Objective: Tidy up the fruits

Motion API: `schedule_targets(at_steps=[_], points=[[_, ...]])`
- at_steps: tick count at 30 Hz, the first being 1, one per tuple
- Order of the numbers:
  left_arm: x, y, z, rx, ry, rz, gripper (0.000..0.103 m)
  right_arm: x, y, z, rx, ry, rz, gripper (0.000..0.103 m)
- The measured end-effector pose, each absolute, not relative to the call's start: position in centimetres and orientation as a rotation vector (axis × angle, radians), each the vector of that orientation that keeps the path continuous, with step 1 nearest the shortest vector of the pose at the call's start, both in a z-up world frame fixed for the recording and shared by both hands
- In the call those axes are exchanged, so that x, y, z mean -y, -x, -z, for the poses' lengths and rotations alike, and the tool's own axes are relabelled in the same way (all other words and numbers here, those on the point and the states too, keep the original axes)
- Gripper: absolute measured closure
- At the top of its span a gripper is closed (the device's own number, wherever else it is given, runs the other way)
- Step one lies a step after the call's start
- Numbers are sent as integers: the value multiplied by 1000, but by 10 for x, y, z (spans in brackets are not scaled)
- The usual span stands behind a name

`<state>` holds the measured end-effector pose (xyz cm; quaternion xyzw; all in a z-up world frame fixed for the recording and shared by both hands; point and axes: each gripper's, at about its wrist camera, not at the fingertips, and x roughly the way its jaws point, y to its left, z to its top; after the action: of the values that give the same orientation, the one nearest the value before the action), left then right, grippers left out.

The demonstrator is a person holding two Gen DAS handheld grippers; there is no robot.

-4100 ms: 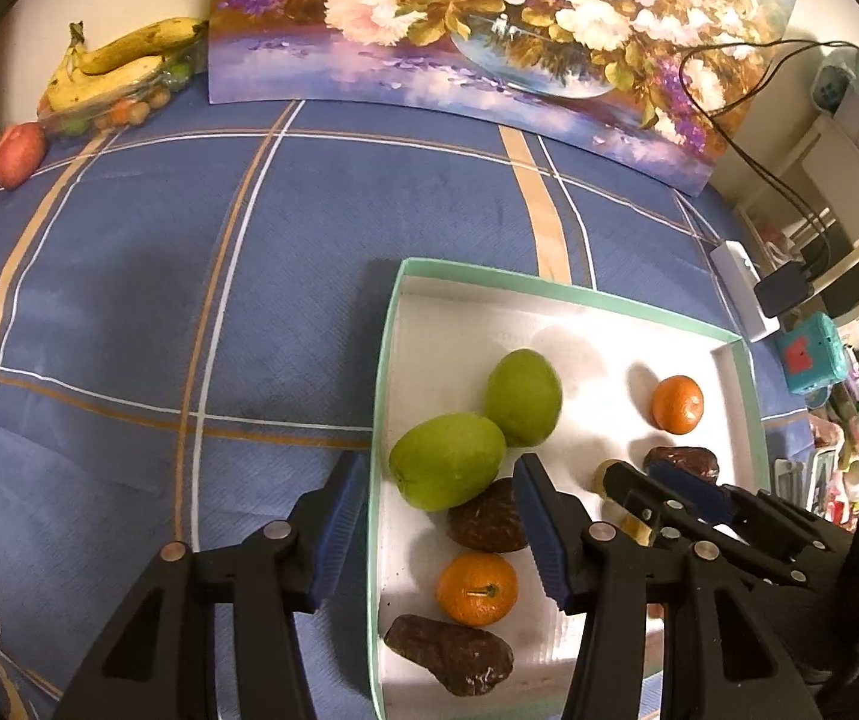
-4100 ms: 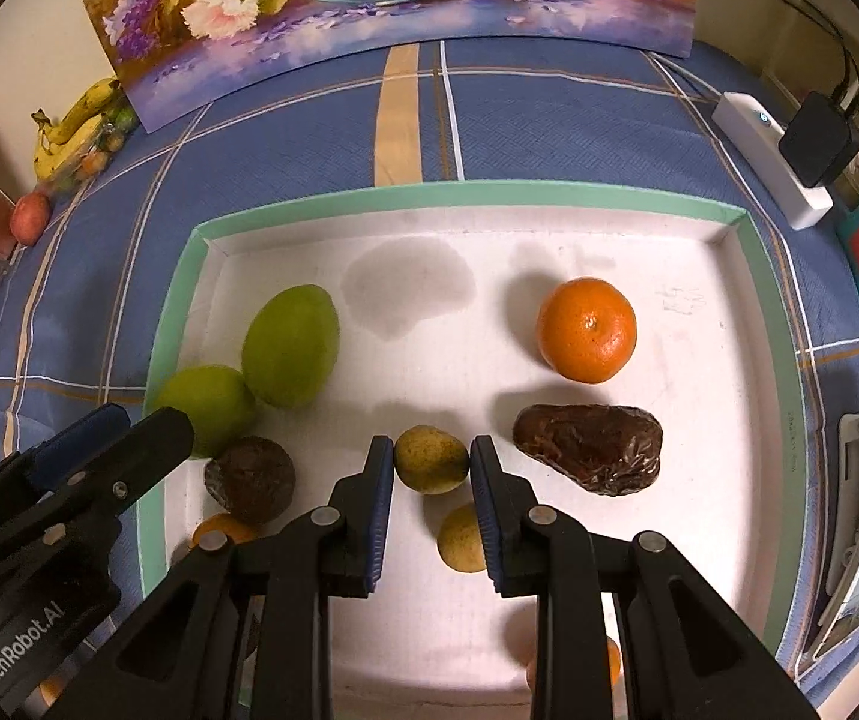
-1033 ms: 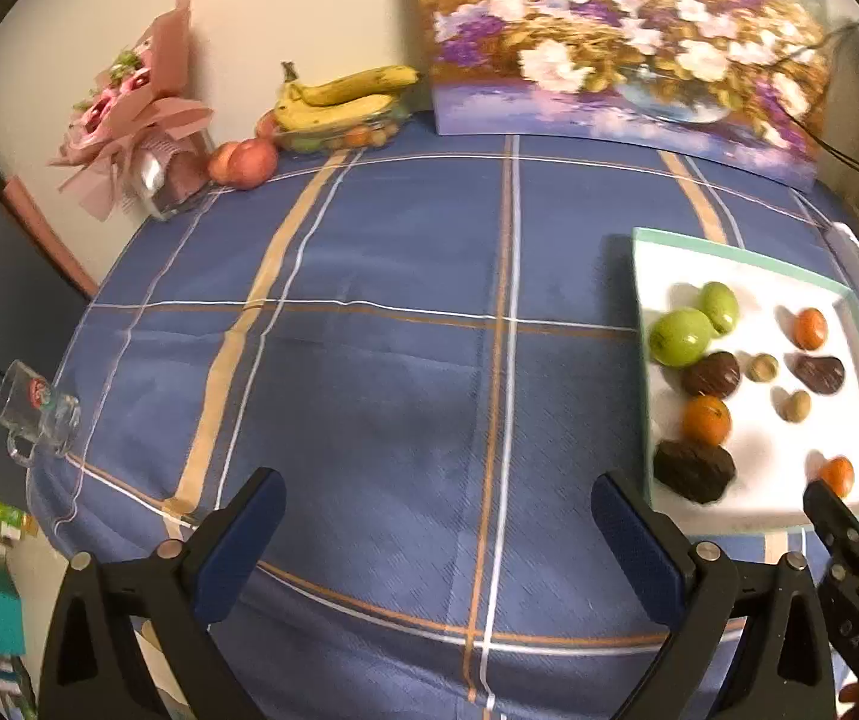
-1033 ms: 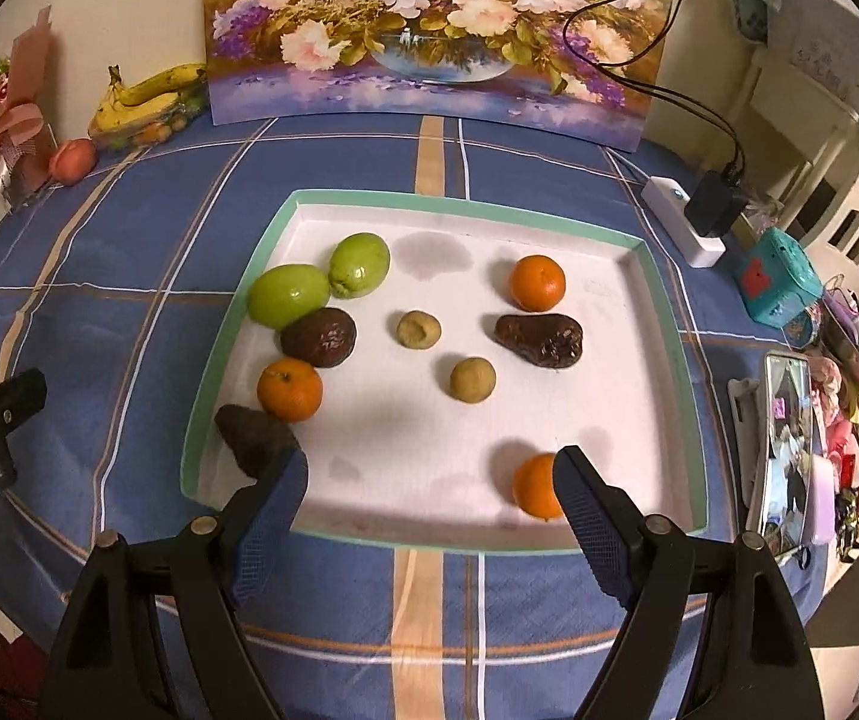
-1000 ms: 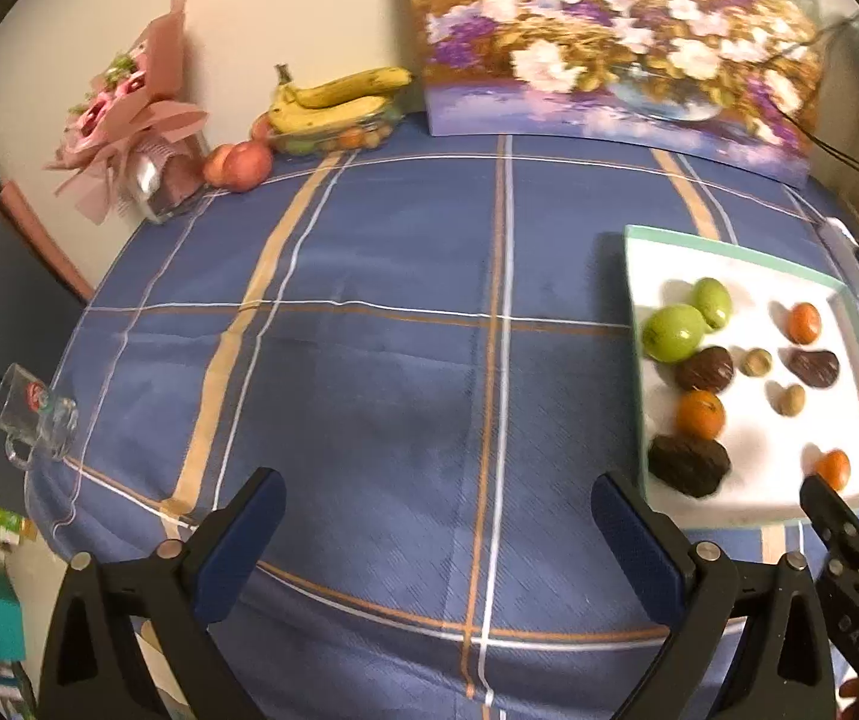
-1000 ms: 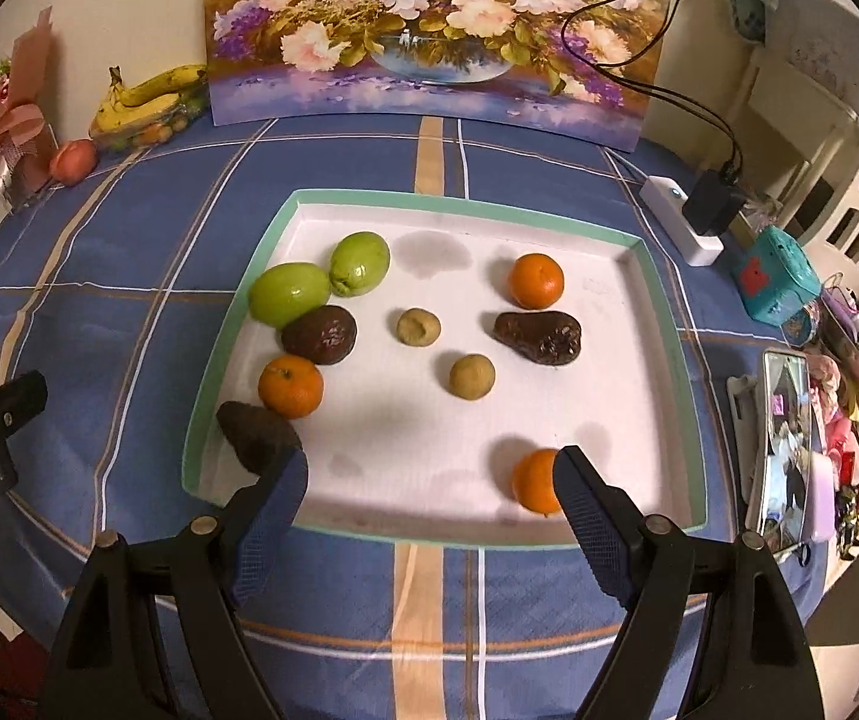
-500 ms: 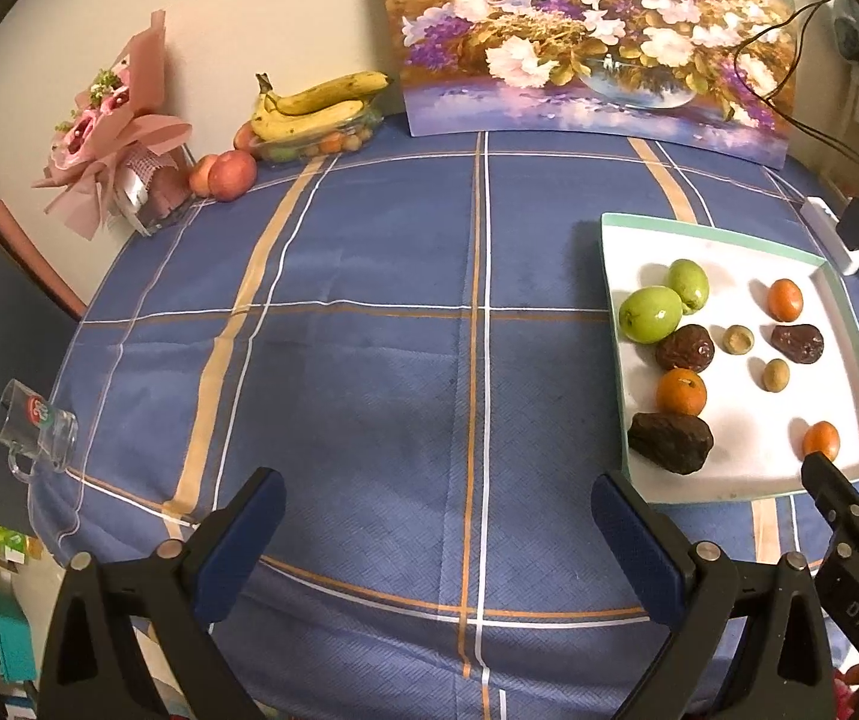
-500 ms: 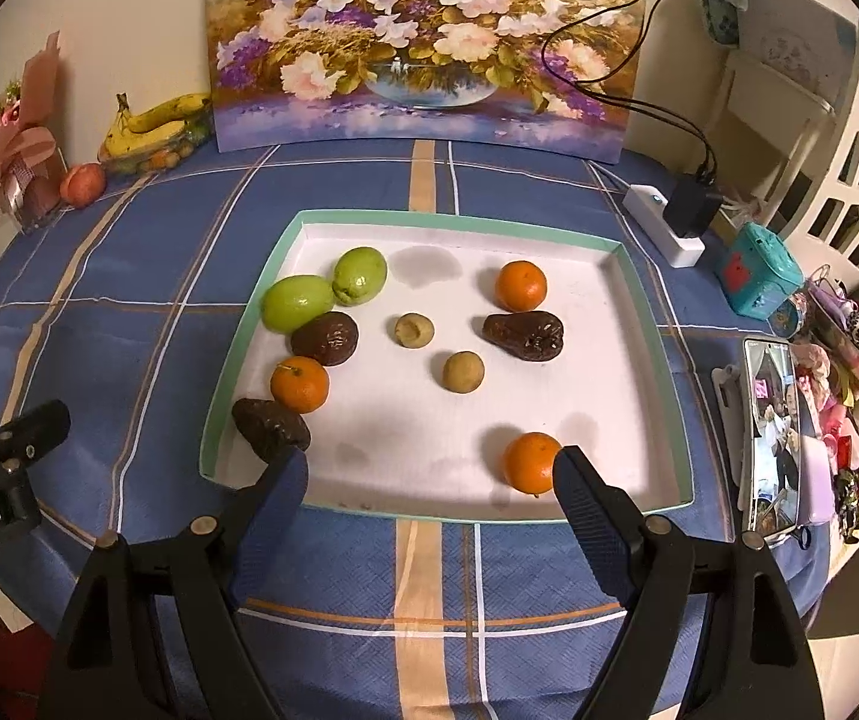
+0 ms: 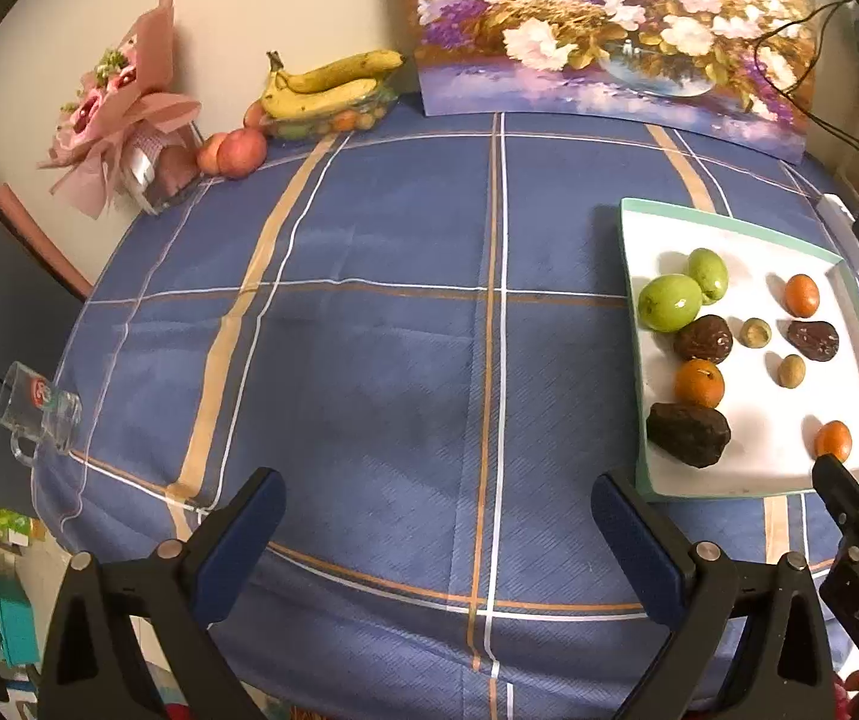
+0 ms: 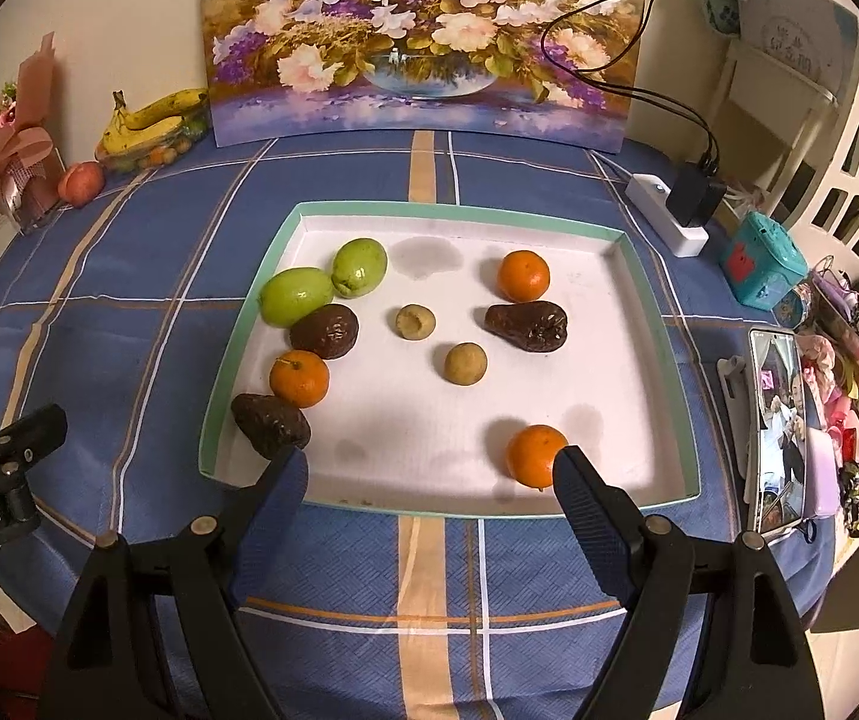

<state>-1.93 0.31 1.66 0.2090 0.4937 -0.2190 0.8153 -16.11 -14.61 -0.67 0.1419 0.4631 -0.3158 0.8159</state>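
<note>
Showing glass mug [image 9: 39, 411] only leftward | phone [image 10: 780, 426] only rightward | both claws released, empty

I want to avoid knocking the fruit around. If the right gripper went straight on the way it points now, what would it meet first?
Probably bare white floor of the green-rimmed tray, with its near rim just below that line. The right gripper is open and empty. The nearest fruit, a small orange tangerine, sits by the right-hand finger. Depth is unclear.
</note>
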Motion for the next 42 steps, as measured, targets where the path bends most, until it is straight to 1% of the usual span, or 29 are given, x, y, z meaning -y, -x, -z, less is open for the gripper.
schedule_targets(at_steps=[42], points=[[-12, 8, -10, -1103, -420, 433, 0, 138, 150, 16, -1044, -277, 651, 19]])
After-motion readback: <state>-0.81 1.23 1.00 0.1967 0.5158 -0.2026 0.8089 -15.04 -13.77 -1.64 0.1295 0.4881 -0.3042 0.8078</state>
